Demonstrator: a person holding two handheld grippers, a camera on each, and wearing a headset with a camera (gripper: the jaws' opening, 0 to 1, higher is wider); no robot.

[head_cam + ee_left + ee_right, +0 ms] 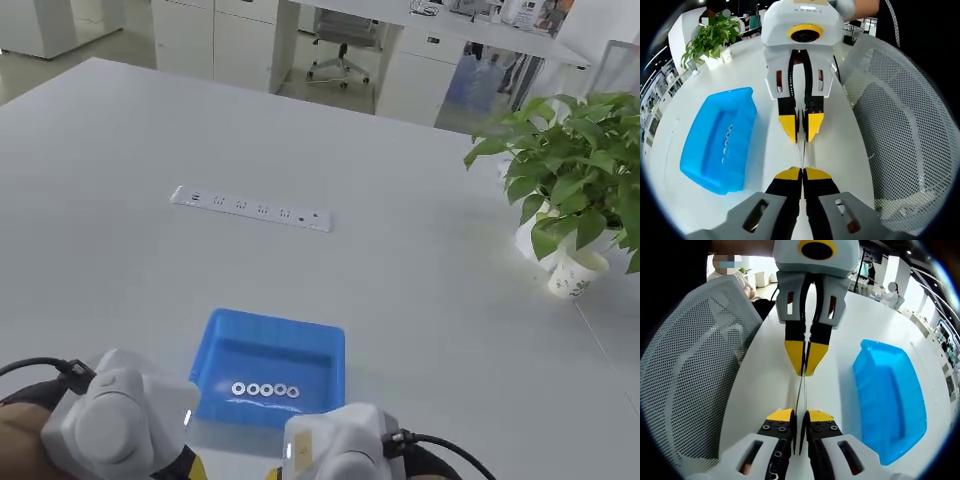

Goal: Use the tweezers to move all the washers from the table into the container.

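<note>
At six o'clock in the head view: blue container (300,330), upright on the worktop (420,260). Contents: five washers (265,390), in a row on its floor, toward the six o'clock wall. Left tool (802,175): jaws together, clamped on one end of the tweezers (801,152). Right tool (800,416): jaws together, clamped on the other end. Progress, by judgement: transfer done or nearly so. Worktop beneath both tools is hidden, so stragglers remain possible.

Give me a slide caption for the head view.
Five washers lined up in the blue container on a white table.
</note>
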